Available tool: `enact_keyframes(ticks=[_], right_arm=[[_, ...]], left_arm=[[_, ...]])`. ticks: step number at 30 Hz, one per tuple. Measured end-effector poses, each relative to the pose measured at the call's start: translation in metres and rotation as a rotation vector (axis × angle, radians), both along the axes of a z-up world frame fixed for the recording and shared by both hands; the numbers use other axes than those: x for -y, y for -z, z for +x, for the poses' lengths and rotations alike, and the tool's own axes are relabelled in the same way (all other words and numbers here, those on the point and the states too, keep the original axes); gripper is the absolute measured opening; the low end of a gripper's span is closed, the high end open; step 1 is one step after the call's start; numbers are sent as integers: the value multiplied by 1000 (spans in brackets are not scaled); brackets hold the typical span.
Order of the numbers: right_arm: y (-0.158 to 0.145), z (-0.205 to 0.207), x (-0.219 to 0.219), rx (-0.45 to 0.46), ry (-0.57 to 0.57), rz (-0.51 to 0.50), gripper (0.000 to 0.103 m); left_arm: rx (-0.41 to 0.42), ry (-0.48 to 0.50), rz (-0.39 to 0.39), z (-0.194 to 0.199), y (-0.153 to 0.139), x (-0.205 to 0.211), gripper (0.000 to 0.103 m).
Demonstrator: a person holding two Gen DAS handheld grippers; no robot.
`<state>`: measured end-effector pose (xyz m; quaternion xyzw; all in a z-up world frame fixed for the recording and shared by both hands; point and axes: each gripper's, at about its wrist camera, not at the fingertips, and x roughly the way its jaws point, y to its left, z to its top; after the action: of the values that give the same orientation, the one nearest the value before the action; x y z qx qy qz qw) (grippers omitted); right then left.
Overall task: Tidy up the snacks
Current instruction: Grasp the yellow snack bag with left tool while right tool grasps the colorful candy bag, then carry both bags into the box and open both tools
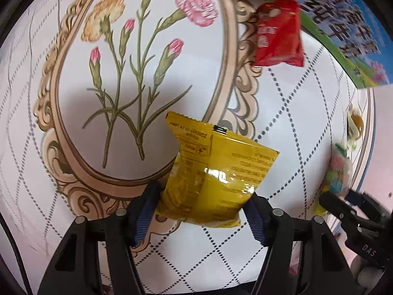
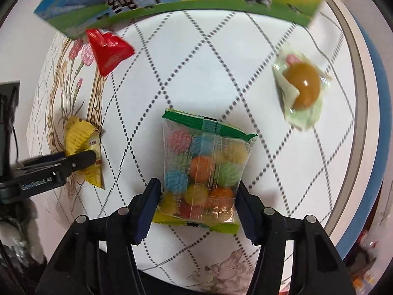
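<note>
Left gripper (image 1: 205,209): fingers pinching a glossy yellow snack packet (image 1: 216,172) on the floral worktop (image 1: 307,123), crimped top edge pointing far-left, long axis running near to far. Red packet (image 1: 278,33) lying far off beside a milk carton (image 1: 343,24). Right gripper (image 2: 196,206): fingers pinching a clear candy bag (image 2: 203,169) of coloured balls, green seal pointing far. Further right, a wrapped amber jelly (image 2: 301,89).
</note>
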<state>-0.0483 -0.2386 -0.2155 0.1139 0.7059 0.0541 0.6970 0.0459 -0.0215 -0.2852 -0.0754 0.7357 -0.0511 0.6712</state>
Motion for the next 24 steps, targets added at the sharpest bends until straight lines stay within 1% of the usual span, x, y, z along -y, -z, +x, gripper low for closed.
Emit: enact_keyframes(ticks=[2, 4, 6, 8, 10, 11, 13, 16, 20, 21, 22, 24], right_arm=[[0, -4, 5, 0, 42, 6, 72], [-3, -5, 13, 15, 68, 5, 72], [-4, -6, 12, 21, 79, 2, 72], [-2, -7, 15, 20, 75, -2, 72], [-6, 14, 23, 24, 70, -13, 72], [-5, 14, 22, 28, 64, -23, 72], [1, 21, 6, 47, 61, -44, 71], [2, 22, 1, 57, 58, -60, 70], [5, 24, -7, 67, 37, -68, 63], [5, 25, -8, 71, 31, -71, 59], [5, 25, -9, 74, 26, -76, 58], [4, 27, -13, 81, 15, -79, 56]], left_arm=[[-6, -23, -6, 2, 4, -6, 66], [8, -38, 13, 1, 2, -7, 66], [27, -21, 45, 1, -2, -10, 66], [37, 4, 72, 1, -4, -1, 66], [44, 23, 86, 0, -5, 7, 66], [46, 28, 90, -2, -7, 12, 66], [53, 36, 96, -3, -10, 17, 66], [66, 45, 98, 1, -16, 36, 66], [113, 44, 96, 3, -27, 39, 66], [119, 47, 101, 5, -30, 39, 63], [125, 51, 102, 7, -32, 42, 52], [136, 66, 106, 10, -36, 51, 47]])
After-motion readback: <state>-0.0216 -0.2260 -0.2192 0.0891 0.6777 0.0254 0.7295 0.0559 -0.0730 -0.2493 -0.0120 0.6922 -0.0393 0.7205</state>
